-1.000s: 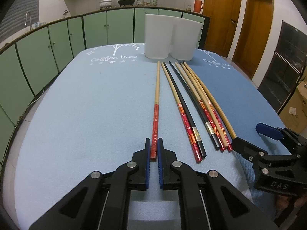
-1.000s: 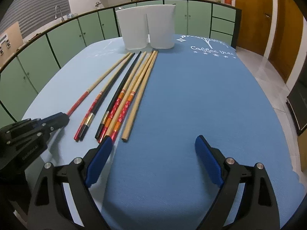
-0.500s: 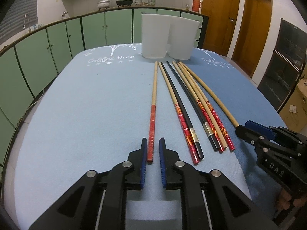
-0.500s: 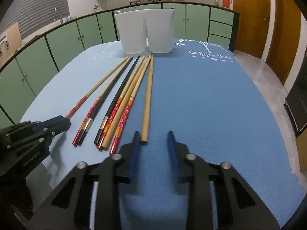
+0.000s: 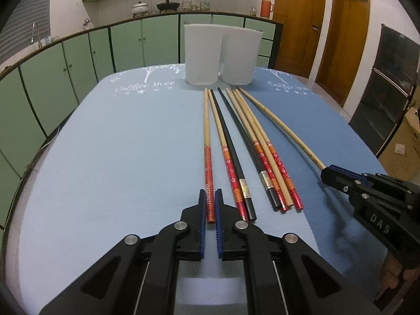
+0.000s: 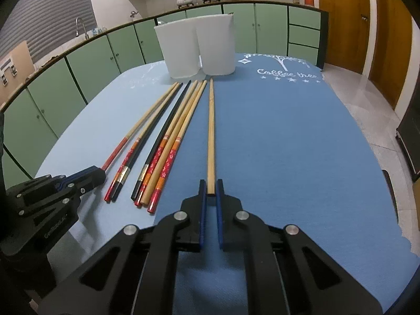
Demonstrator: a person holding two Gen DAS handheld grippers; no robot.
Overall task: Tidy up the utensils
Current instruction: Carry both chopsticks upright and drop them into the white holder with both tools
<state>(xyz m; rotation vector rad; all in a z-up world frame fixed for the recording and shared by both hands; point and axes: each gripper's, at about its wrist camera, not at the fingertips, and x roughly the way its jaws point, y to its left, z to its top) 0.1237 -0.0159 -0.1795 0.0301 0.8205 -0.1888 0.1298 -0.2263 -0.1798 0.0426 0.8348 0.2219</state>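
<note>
Chopsticks lie side by side on the blue tablecloth [image 5: 118, 157], thin ends pointing away from the fingers toward two white containers [image 5: 202, 52] at the far edge, thick ends nearest the grippers. The left gripper [image 5: 210, 204] is clenched on the red-ended chopstick [image 5: 206, 136], its blue pads flanking the painted butt with the very end lying between them. The right gripper [image 6: 210, 191] has just been closing and now pinches the plain bamboo chopstick [image 6: 210, 131] at its near end, the stick running straight out ahead of the fingers. Between the two held sticks the remaining chopsticks [image 5: 252, 152] rest untouched, some black with a metallic band, some bamboo with red patterned ends, lying close together and partly touching. These sticks look light, long and stiff, so weight should be no trouble, but a grip at the extreme butt leaves most of the length ahead of the pads, and each stick is likely to pivot or droop at the tip when raised. The lacquered red section looks smoother than bare bamboo and may slip or roll between the pads, so a hold slightly further along, past the very end, would probably be steadier. Lifting seems the step in hand, and the tips would need to be tilted downward to enter a container.
</note>
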